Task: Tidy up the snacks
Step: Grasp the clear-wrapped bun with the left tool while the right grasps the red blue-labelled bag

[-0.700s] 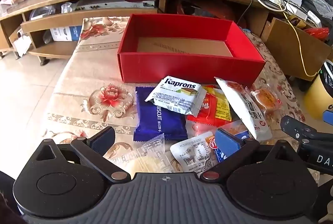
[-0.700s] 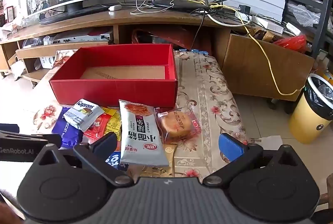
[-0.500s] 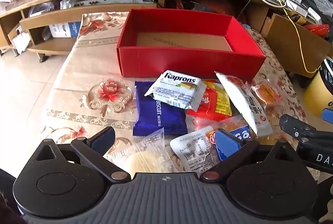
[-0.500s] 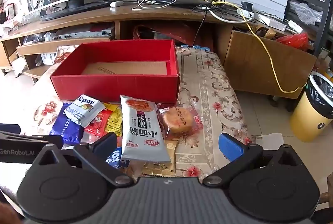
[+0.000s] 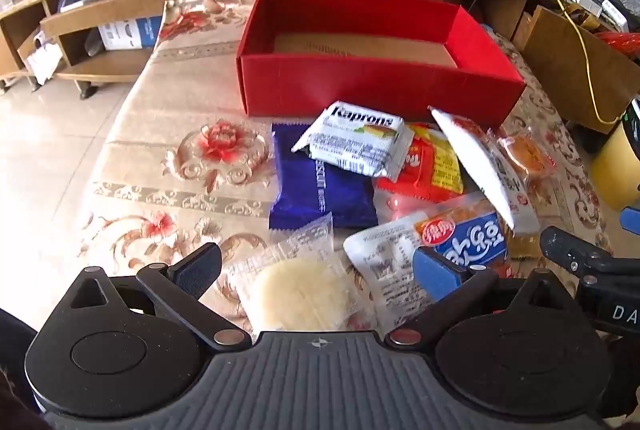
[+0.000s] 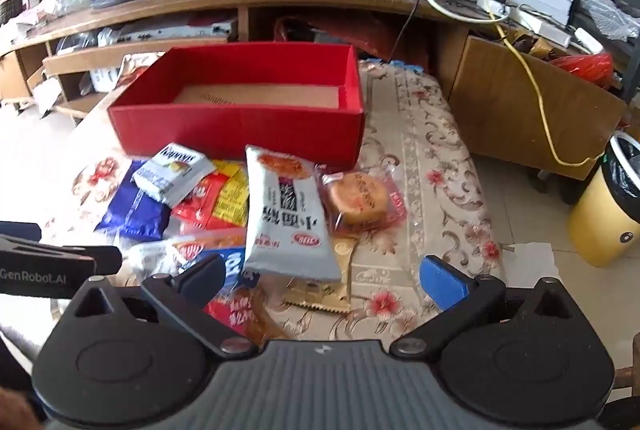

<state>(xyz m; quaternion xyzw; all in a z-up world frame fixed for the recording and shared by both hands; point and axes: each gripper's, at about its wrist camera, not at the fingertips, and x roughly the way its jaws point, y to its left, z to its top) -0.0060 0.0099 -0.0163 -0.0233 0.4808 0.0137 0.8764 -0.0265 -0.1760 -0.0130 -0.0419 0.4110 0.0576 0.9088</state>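
An empty red box (image 5: pixel 376 86) (image 6: pixel 240 128) stands on the floral cloth behind a heap of snack packets. The heap holds a white Kaprons wafer pack (image 5: pixel 354 138) (image 6: pixel 174 170), a blue biscuit pack (image 5: pixel 316 186), red-and-yellow packs (image 5: pixel 434 166), a long white pack (image 6: pixel 286 214) and a clear-wrapped round cake (image 6: pixel 356 200). My left gripper (image 5: pixel 316 272) is open above a clear pack with a pale round cake (image 5: pixel 298 296). My right gripper (image 6: pixel 322 280) is open over the near end of the long white pack and a gold wrapper (image 6: pixel 324 288). Neither holds anything.
A wooden TV stand (image 6: pixel 224 10) with cables and a monitor runs behind the table. A brown cabinet (image 6: pixel 528 106) and a yellow bin (image 6: pixel 608 202) stand to the right on the tiled floor. The cloth (image 5: pixel 176 134) left of the heap lies bare.
Both grippers have moved forward and down toward the snack heap, which now looks larger and closer. The pale round cake pack has come between the left fingers. Both stay open.
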